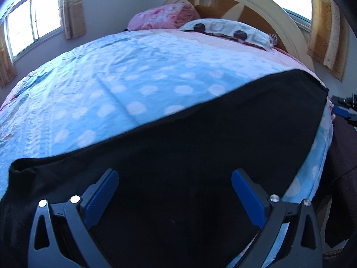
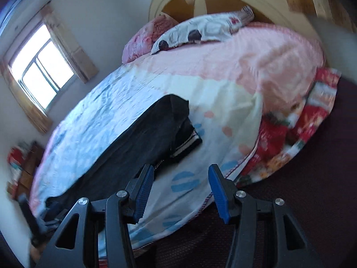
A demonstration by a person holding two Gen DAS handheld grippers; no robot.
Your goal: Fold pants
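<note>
Pants (image 1: 178, 147) lie flat on the bed (image 1: 93, 84), black and long, stretching from 8 o'clock to 2 o'clock. The left gripper (image 1: 175, 192) hangs right over them, jaws wide apart, holding nothing. The right gripper (image 2: 181, 187) is half open and empty, with the pants at its 10 o'clock.

Open tongs (image 2: 180, 192) above bedspread (image 2: 191, 156) (pants (image 2: 142, 138) apparently beside).
</note>
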